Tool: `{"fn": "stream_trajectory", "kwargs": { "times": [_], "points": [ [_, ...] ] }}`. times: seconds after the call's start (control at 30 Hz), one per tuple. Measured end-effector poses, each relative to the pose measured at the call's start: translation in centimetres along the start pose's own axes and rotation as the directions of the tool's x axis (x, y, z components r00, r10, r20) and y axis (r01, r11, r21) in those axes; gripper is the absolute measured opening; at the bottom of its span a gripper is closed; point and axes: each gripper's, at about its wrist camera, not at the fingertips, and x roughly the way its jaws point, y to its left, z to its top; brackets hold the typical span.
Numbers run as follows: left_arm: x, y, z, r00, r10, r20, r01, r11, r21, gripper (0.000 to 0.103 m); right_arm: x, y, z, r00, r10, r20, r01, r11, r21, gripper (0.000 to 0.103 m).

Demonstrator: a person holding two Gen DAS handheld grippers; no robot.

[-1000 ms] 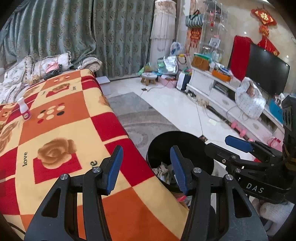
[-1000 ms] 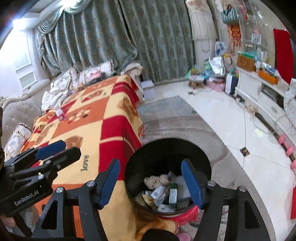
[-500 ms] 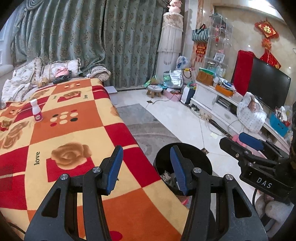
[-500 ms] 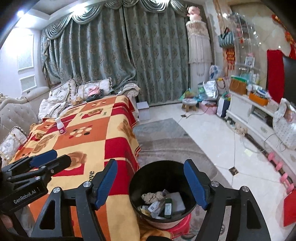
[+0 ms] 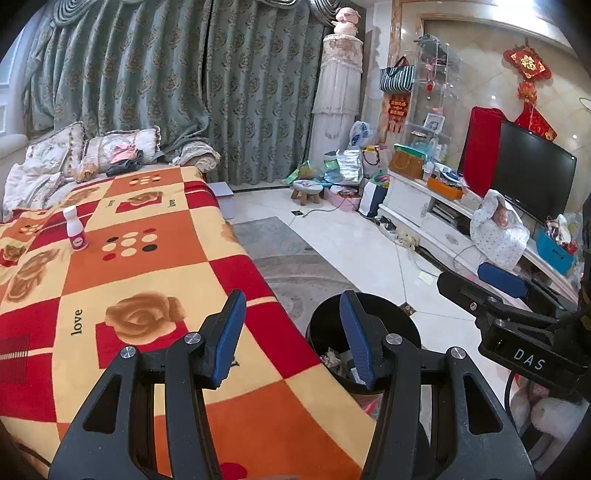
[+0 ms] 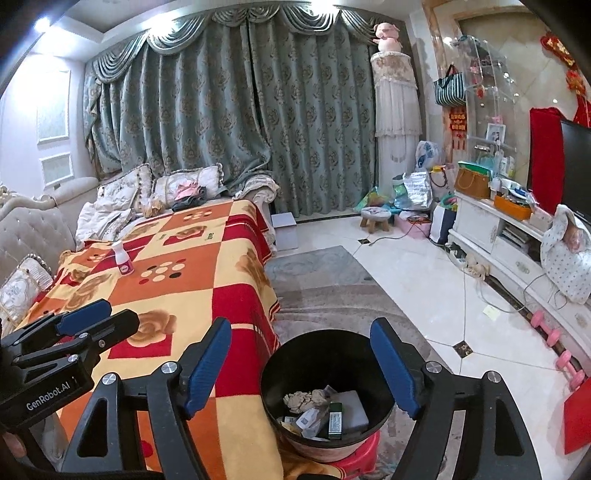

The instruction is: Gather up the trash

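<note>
Right gripper (image 6: pixel 301 365) wider and higher above bin (image 6: pixel 325 397).

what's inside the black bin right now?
The black bin holds crumpled paper, a green box, a grey-white flat box and small wrappers. Anything beneath that top layer is covered.

My views are sharp and evenly bright; a ceiling light (image 6: pixel 41 25) flares top-left, the marble wall (image 5: pixel 480 77) glints, and fisheye edges bend darkly.
</note>
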Motion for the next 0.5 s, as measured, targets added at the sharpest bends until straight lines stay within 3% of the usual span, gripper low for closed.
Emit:
{"fn": "stream_trajectory", "kwargs": {
  "times": [0.5],
  "points": [
    [0.38, -0.15, 0.05, 1.000, -0.006, -0.007, 0.006, 1.000, -0.008, 0.051, 0.06, -0.14, -0.04, 1.000, 0.002, 0.000, -0.002, 1.000, -0.005, 0.078]
  ]
}}
